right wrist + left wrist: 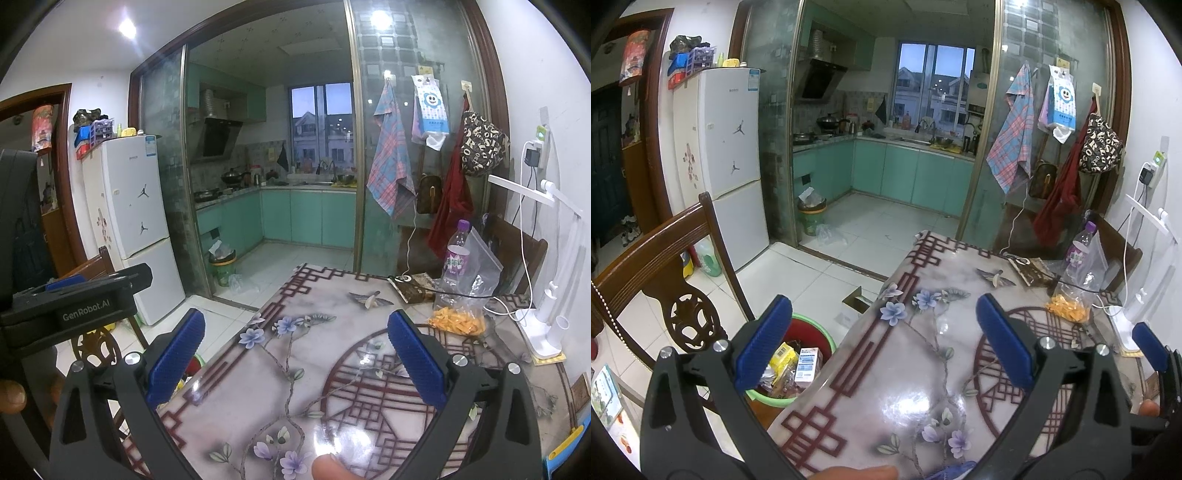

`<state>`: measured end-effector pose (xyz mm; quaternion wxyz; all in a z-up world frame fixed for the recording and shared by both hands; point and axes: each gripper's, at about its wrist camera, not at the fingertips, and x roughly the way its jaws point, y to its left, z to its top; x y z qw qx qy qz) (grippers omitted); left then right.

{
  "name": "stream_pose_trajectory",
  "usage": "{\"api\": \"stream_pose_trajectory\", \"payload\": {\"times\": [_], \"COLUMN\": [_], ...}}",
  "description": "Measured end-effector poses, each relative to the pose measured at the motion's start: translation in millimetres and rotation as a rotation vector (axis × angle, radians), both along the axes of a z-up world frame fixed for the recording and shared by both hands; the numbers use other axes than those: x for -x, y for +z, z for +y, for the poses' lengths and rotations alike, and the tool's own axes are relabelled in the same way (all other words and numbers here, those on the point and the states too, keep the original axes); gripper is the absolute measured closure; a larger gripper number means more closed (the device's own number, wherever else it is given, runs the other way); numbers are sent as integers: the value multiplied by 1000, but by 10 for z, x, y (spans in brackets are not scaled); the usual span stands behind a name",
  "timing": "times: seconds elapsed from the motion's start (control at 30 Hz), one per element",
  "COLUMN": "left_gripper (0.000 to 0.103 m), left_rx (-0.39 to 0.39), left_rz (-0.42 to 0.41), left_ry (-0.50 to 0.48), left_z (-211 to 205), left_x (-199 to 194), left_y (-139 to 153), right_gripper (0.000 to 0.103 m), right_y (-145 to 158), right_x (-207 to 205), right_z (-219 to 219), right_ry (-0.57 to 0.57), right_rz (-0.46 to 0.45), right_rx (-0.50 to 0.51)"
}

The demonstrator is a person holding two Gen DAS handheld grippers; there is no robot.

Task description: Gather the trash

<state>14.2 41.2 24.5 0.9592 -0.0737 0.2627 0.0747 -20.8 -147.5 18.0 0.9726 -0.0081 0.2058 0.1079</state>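
White tiled floor (871,229), white walls. White fridge (733,162) left of a sliding glass door onto a kitchen: teal cabinets (905,173), range hood (820,79), window (932,88) showing dusk outside. Carved wooden chair (661,266) beside the floral-cloth table (905,369). Ceiling light (126,26) on.

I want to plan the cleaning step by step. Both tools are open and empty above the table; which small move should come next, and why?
Probably move the right tool forward toward the plastic bottle at the table's far end. It holds nothing, and the green bin beside the table already contains trash. Whether the bottle is trash is my guess.
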Motion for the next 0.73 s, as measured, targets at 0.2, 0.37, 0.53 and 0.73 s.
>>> {"api": "stream_pose_trajectory", "payload": {"times": [0.2, 0.37, 0.53, 0.73], "left_gripper": [5, 5, 5, 5], "left_rx": [-1, 16, 2, 17], "left_rz": [6, 7, 32, 119], "left_ry": [-5, -4, -30, -91], "left_z": [5, 3, -67, -252], "left_x": [-26, -57, -195, -533], "left_y": [-22, -54, -151, -641], "right_gripper": [7, 7, 7, 7], "right_y": [-58, -81, -172, -512], "right_x": [-30, -56, -153, -318], "right_z": [-7, -19, -107, -390], "right_ry": [1, -1, -24, -108], "right_rz": [12, 18, 48, 149], "right_rx": [-1, -3, -8, 9]}}
